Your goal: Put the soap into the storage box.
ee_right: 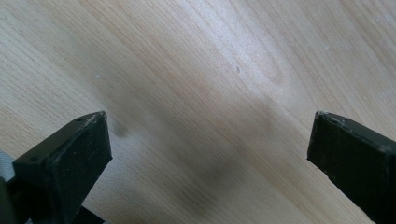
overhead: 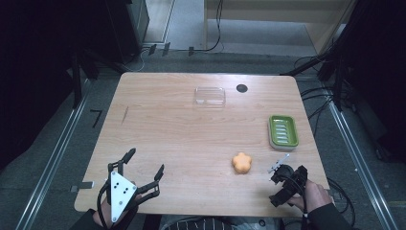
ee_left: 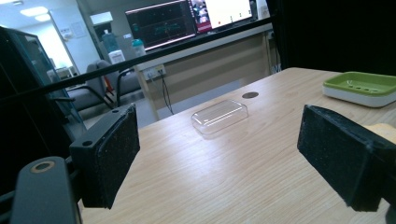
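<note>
Both grippers sit at my near edge, jaws wide and empty: right gripper (overhead: 283, 182) is just right of the orange soap (overhead: 242, 162), left gripper (overhead: 143, 165) well apart, so I'd go right-handed.

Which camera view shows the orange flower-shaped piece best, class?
The high view: the orange flower-shaped piece lies whole on the table, near the right gripper. The left gripper view catches just a pale sliver of it behind one jaw; the right gripper view looks at bare wood.
</note>
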The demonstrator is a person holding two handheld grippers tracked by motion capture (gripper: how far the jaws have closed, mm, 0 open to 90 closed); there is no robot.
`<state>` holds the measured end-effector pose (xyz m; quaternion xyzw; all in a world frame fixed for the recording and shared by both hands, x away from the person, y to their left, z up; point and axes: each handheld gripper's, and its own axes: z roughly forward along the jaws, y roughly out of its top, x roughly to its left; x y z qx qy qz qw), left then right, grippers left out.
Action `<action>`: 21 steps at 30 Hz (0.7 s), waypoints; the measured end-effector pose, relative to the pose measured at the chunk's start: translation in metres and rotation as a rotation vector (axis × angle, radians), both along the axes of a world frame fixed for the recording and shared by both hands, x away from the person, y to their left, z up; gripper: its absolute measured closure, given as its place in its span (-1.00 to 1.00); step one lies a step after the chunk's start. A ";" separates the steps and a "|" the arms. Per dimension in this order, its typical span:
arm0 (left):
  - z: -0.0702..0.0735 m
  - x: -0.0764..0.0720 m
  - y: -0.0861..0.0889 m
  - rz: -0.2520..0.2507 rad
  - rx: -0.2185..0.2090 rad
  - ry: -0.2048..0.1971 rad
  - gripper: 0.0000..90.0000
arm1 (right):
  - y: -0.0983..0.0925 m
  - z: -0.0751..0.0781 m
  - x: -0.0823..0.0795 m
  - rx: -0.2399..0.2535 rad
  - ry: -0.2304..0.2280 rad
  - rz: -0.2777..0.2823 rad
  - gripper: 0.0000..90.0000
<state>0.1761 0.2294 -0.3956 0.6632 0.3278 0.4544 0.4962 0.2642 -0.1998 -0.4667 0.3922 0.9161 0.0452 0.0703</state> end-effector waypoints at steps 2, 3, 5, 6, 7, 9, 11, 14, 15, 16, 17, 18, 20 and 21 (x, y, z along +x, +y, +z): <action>0.000 0.000 0.000 0.000 0.000 0.000 -0.71 | 0.000 0.000 0.000 -0.002 -0.007 0.005 -1.00; 0.000 0.000 0.000 -0.003 0.002 -0.001 -0.71 | 0.000 0.000 0.000 -0.002 -0.007 0.005 -1.00; 0.000 0.000 0.001 0.001 -0.003 -0.001 -0.71 | 0.002 0.001 0.001 0.000 -0.004 0.007 -1.00; 0.000 0.000 0.002 0.006 -0.005 0.001 -0.71 | 0.003 0.001 0.002 0.001 -0.011 0.018 -1.00; 0.000 0.000 0.002 0.006 -0.005 0.001 -0.71 | 0.003 0.001 0.002 0.001 -0.011 0.018 -1.00; 0.000 -0.001 0.001 0.005 -0.006 -0.003 -0.71 | 0.004 0.001 0.003 0.003 -0.018 0.030 -1.00; 0.000 -0.001 0.000 0.006 0.001 0.000 -0.71 | 0.004 0.001 0.003 0.005 -0.022 0.034 -1.00; 0.000 -0.001 -0.002 -0.002 0.017 -0.001 -0.71 | 0.004 0.002 0.003 0.006 -0.027 0.036 -1.00; 0.000 -0.001 -0.001 0.001 0.018 0.000 -0.71 | 0.004 0.003 0.004 0.009 -0.029 0.043 -1.00; 0.000 -0.001 -0.001 0.005 0.017 0.002 -0.71 | 0.005 0.003 0.004 0.008 -0.033 0.052 -1.00; 0.000 -0.001 -0.001 0.009 0.011 0.002 -0.71 | 0.006 0.003 0.005 0.008 -0.036 0.051 -1.00; 0.000 -0.001 0.000 0.013 0.010 0.004 -0.71 | 0.007 0.003 0.006 0.008 -0.039 0.059 -1.00; -0.001 0.000 0.001 0.014 0.008 0.004 -0.71 | 0.009 0.004 0.009 0.013 -0.043 0.068 -1.00; -0.001 0.000 0.001 0.016 0.011 0.009 -0.71 | 0.010 0.004 0.010 0.016 -0.043 0.065 -1.00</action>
